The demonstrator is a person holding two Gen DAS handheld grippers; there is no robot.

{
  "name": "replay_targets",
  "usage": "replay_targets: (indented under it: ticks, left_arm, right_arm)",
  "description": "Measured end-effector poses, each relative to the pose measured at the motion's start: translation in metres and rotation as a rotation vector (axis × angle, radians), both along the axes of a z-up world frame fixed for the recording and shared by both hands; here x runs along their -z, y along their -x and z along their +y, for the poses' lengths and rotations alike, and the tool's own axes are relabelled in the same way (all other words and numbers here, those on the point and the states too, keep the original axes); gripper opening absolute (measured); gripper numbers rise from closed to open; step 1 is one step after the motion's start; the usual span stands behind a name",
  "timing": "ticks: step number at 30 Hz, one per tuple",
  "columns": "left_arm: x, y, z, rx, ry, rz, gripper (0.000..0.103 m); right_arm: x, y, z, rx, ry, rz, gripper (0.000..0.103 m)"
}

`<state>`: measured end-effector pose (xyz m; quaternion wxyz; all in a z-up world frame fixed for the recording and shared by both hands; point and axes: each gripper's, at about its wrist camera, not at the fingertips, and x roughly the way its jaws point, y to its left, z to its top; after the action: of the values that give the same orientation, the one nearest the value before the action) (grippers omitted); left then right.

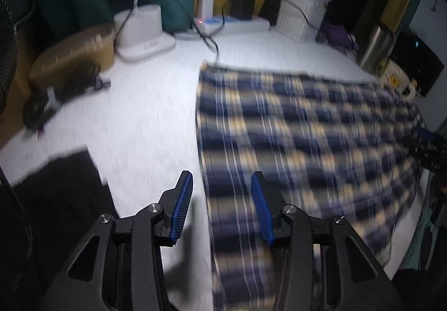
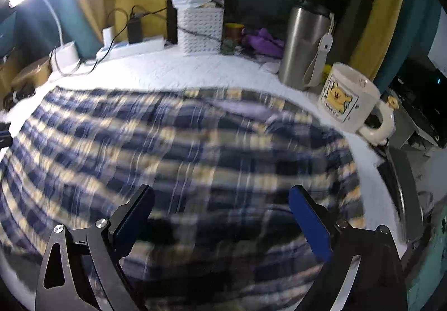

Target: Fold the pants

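Note:
Blue, white and yellow plaid pants (image 1: 293, 129) lie spread flat on the white-covered table (image 1: 139, 115); motion blurs both views. My left gripper (image 1: 221, 175) is open, hovering over the pants' left edge. One blue pad is above the bare cover, the other above the cloth, and nothing is pinched between them. In the right wrist view the pants (image 2: 167, 129) fill the middle. My right gripper (image 2: 222, 189) stands wide open above the cloth's near part, gripping nothing.
Along the back stand a white lamp base (image 1: 142, 28), a power strip with cables (image 2: 131, 47), a white basket (image 2: 199, 28) and a steel flask (image 2: 304, 42). A bear mug (image 2: 349, 98) sits by the pants' right corner. A brown box (image 1: 72, 51) is far left.

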<state>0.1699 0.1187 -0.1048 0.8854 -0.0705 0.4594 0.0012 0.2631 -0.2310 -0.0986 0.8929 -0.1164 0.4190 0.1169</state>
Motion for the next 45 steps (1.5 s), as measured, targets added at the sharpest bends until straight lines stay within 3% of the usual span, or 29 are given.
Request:
replay_targets:
  ticks: [2,7,15,25,35,40,45]
  left_arm:
    - [0.009,0.011,-0.009,0.020,-0.035,0.022,0.043]
    - [0.012,0.030,-0.014,0.009,-0.127,-0.009,0.046]
    - [0.009,0.041,-0.010,-0.011,-0.101,-0.011,0.044]
    - [-0.028,0.051,-0.063,0.126,0.022,-0.130,0.044]
    - [-0.007,0.048,-0.120,0.247,0.047,-0.072,0.044]
    - [0.007,0.053,-0.124,0.258,0.036,-0.024,0.044]
    - [-0.001,0.065,-0.122,0.267,0.057,-0.036,0.044]
  right_arm:
    - [0.006,0.009,0.001,0.001,0.020,0.014,0.097]
    - [0.015,0.027,-0.003,0.005,0.069,0.017,0.097]
    - [0.013,0.042,-0.016,0.049,0.071,0.017,0.097]
    - [-0.002,0.059,-0.021,0.050,0.045,-0.014,0.097]
    - [0.000,0.070,0.011,-0.042,-0.010,-0.018,0.097]
    - [0.011,0.072,0.026,-0.084,-0.017,0.007,0.097]
    - [0.013,0.075,0.026,-0.083,-0.023,0.017,0.097]
